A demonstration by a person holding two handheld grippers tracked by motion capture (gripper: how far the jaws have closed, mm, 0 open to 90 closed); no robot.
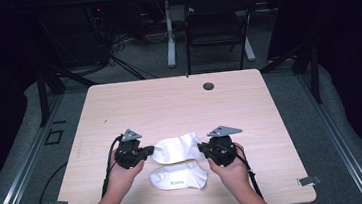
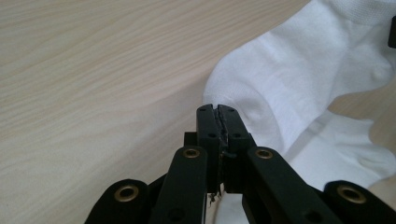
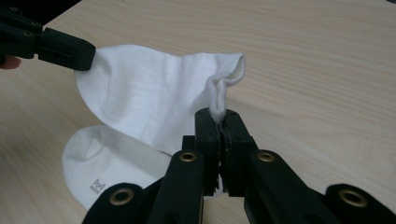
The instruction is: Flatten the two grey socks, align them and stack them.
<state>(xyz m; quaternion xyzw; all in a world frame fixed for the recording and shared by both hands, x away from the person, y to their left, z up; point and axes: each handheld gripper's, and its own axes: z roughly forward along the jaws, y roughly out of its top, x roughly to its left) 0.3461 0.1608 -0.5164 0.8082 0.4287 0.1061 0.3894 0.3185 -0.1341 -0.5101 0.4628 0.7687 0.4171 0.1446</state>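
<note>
White ankle sock (image 1: 176,148): pinched at each end by left gripper (image 1: 146,151) and right gripper (image 1: 204,149), fingers clamped; lifted above second sock (image 1: 180,176). Next, likely: align and lay atop.

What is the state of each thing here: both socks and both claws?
Upper white sock: held at both ends, stretched between the claws, partly over the lower sock.
Lower white sock: lying flat on the table, not gripped.
Left claw: shut on the upper sock's end.
Right claw: shut on the upper sock's bunched edge.
</note>
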